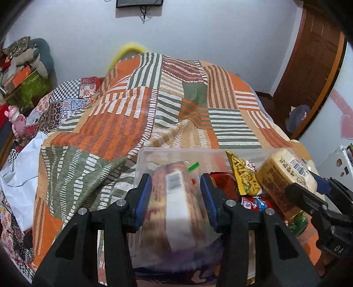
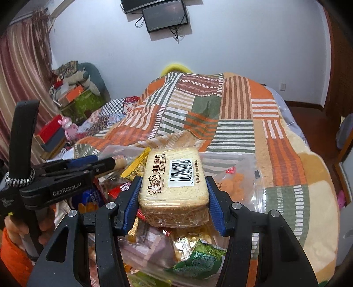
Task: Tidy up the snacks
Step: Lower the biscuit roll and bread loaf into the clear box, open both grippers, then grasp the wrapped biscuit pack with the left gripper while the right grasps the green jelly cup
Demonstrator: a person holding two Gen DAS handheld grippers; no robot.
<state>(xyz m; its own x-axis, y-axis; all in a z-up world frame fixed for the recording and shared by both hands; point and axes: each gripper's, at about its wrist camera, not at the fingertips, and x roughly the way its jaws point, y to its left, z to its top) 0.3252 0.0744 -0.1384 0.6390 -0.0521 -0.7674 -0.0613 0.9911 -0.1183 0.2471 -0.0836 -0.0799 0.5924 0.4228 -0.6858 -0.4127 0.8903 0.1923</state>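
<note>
A clear plastic bin [image 1: 154, 152] full of snack packets sits on the bed; it also shows in the right wrist view [image 2: 114, 149]. My left gripper [image 1: 176, 198] is shut on a purple-and-white snack packet [image 1: 176, 212] over the bin. My right gripper [image 2: 174, 201] is shut on a pale yellow pack of toasted bun slices [image 2: 174, 181] with a barcode label, held above the bin; that pack [image 1: 284, 176] and the right gripper [image 1: 308, 187] show at right in the left wrist view. A yellow snack bag [image 1: 243, 174] stands between them. A green packet [image 2: 200, 258] lies below.
A striped patchwork quilt [image 1: 176, 99] covers the bed. Boxes and soft toys [image 1: 24, 72] are stacked at the far left by the curtain [image 2: 24, 72]. A wooden door [image 1: 313, 59] stands at right. A monitor [image 2: 165, 15] hangs on the wall.
</note>
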